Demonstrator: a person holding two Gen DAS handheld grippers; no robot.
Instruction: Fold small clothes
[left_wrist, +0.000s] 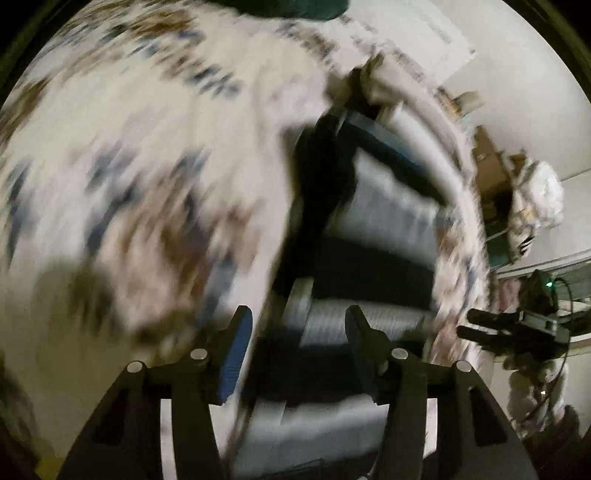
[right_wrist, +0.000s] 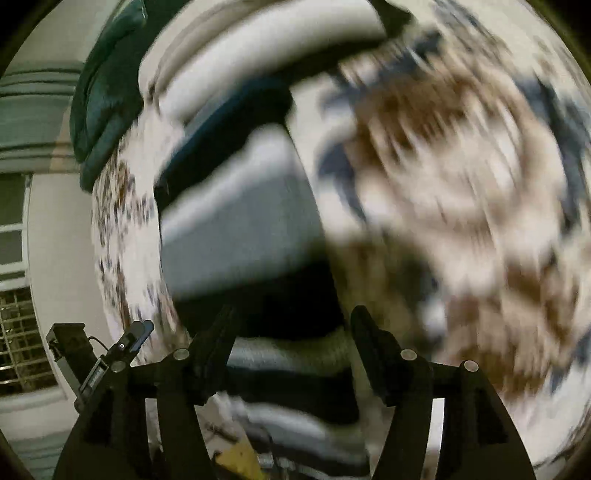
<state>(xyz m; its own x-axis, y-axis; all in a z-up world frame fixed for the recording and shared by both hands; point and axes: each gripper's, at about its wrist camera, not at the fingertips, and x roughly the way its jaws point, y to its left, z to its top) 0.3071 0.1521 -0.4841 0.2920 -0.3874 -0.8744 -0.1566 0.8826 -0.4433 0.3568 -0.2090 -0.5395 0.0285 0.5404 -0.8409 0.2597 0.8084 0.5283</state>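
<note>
A small garment with grey, white and black stripes (left_wrist: 384, 221) lies on a bedspread with a blue and brown flower print (left_wrist: 147, 166). Both views are smeared by motion. In the left wrist view my left gripper (left_wrist: 299, 332) hovers over the garment's near end, jaws apart, nothing pinched between the pads. My right gripper (left_wrist: 491, 325) shows at the right edge, off the garment. In the right wrist view my right gripper (right_wrist: 293, 325) stands open above the striped garment (right_wrist: 236, 206), with the printed bedspread (right_wrist: 461, 184) to its right. My left gripper (right_wrist: 136, 336) appears at the lower left.
A dark green cushion (right_wrist: 107, 96) lies at the far end of the bed. Brown boxes (left_wrist: 491, 166) and a white bag (left_wrist: 543, 192) stand by the wall beyond the bed's edge. A wire rack (right_wrist: 18, 332) stands on the floor at the left.
</note>
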